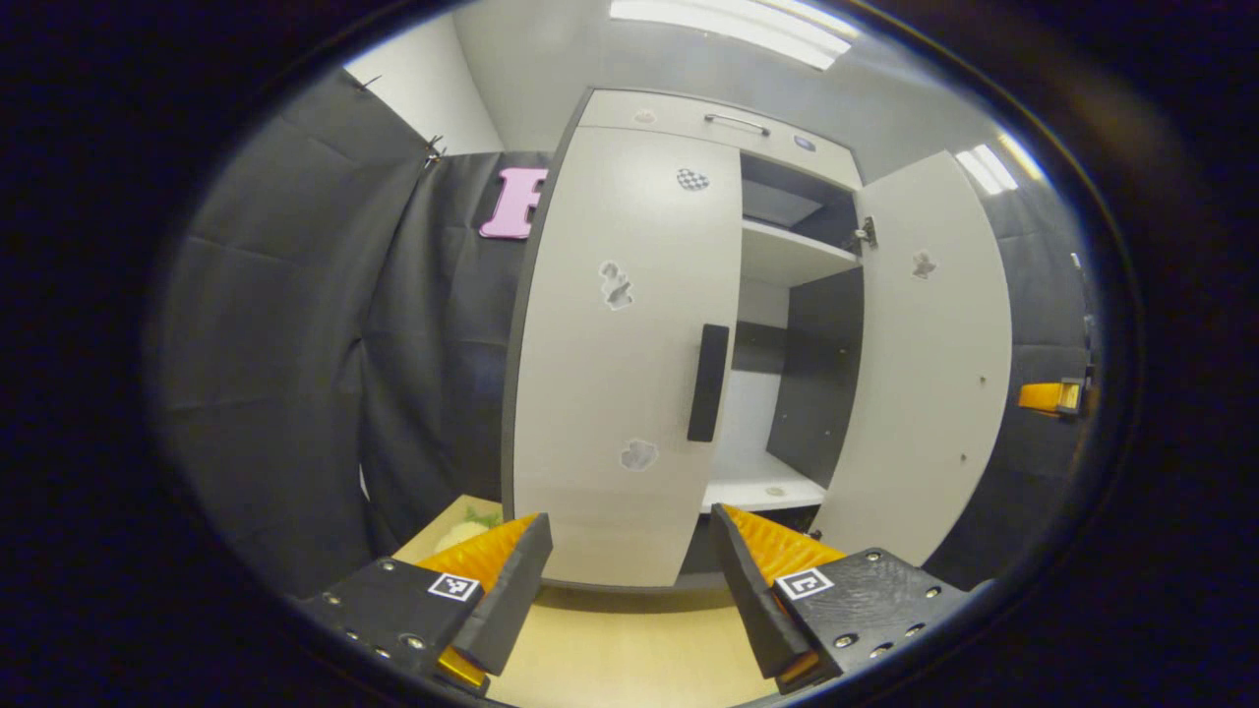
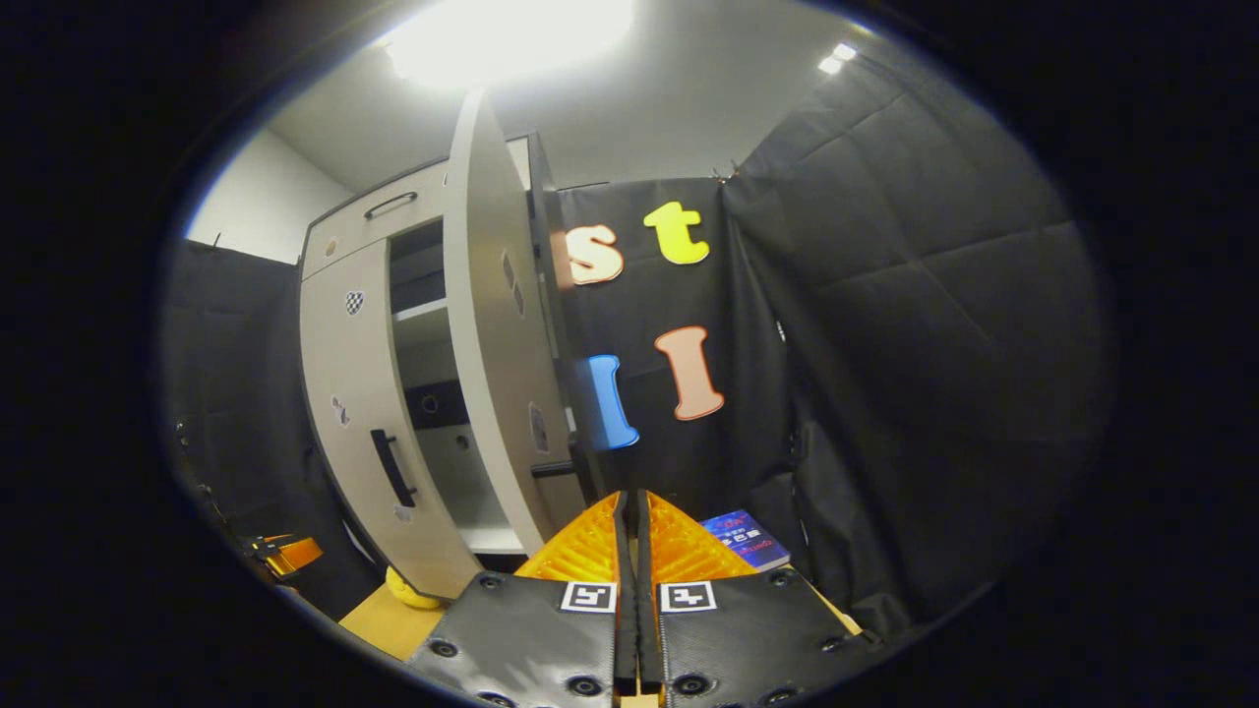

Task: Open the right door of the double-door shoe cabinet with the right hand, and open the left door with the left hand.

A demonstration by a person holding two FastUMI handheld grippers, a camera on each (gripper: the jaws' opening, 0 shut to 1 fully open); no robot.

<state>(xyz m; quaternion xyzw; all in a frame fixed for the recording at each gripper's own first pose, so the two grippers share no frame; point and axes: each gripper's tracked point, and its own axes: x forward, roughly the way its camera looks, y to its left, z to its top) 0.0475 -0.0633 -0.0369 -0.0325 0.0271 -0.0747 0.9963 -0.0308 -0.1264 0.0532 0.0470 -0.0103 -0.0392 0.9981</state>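
The shoe cabinet (image 1: 629, 324) stands at twelve o'clock on the tabletop (image 1: 610, 649), right door (image 1: 925, 364) swung open, left door (image 1: 620, 344) shut. A book (image 2: 745, 539) lies near the right gripper (image 2: 631, 511), jaws closed, empty. The left gripper (image 1: 629, 551) has jaws wide, empty.

Black quilted cloth walls (image 2: 885, 295), white ceiling with bright strip lights (image 1: 728, 25), pale wooden floor (image 1: 629, 639).
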